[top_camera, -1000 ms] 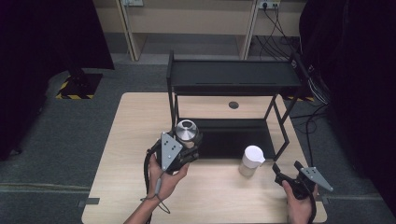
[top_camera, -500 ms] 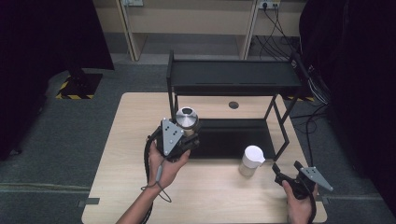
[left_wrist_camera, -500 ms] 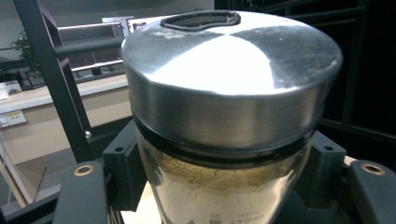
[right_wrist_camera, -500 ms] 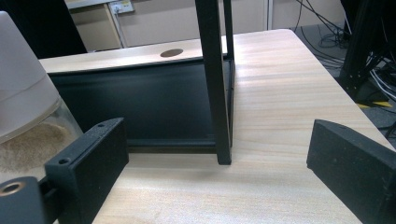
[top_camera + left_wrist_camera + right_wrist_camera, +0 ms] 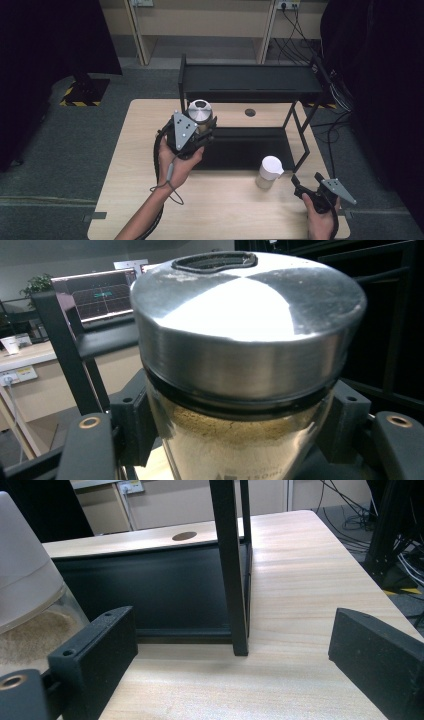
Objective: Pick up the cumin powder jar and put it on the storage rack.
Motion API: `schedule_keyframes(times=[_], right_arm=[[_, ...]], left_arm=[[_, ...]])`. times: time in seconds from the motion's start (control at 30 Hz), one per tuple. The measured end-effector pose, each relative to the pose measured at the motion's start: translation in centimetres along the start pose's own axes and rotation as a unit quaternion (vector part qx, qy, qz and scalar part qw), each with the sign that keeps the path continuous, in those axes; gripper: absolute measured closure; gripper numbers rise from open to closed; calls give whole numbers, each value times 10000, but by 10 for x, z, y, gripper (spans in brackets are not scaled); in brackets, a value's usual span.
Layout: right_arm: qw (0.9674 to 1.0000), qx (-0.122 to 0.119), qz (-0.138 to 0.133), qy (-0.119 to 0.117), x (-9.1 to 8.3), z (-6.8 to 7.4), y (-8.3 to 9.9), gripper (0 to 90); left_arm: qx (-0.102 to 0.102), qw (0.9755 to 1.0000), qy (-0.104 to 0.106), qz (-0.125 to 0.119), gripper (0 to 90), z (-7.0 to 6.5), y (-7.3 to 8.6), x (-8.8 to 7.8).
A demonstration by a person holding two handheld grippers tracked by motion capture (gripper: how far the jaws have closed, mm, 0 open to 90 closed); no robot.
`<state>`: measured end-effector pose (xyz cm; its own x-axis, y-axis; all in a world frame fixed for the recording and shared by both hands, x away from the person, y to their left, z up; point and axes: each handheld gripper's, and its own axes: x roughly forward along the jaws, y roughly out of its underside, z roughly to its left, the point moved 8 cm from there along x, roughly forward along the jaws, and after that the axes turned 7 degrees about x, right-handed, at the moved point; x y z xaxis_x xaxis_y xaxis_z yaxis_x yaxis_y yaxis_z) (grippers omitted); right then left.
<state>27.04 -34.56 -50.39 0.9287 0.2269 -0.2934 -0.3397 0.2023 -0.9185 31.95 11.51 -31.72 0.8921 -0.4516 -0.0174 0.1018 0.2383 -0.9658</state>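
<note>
My left gripper is shut on a glass jar with a silver metal lid, held in the air in front of the black rack's left post. In the left gripper view the jar stands upright between the jaws, with tan powder inside it. A second jar with a white lid stands on the table in front of the rack; its edge shows at the left of the right gripper view. My right gripper rests open near the table's front right corner, just right of that jar, with nothing between its jaws.
A black two-level rack stands at the back middle of the wooden table, its bottom tray low on the tabletop and its right front post close ahead of my right gripper. A round hole is in the tabletop behind the rack.
My left hand has lifted the silver-lidded jar upward and a little toward the rack. The right gripper and the white-lidded jar have stayed put.
</note>
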Motion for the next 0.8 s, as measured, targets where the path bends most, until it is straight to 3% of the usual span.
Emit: schedule_keyframes(times=[0.3,0.53,0.8], right_arm=[[10000,12,11,-12,0,0,0,56],[10000,51,23,-15,0,-1,-1,56],[10000,48,54,-29,1,-1,-1,57]], left_arm=[[32,10000,9,-31,309,5,-16,7],[115,9999,-2,-67,309,12,-40,15],[61,10000,9,-69,309,20,-61,19]])
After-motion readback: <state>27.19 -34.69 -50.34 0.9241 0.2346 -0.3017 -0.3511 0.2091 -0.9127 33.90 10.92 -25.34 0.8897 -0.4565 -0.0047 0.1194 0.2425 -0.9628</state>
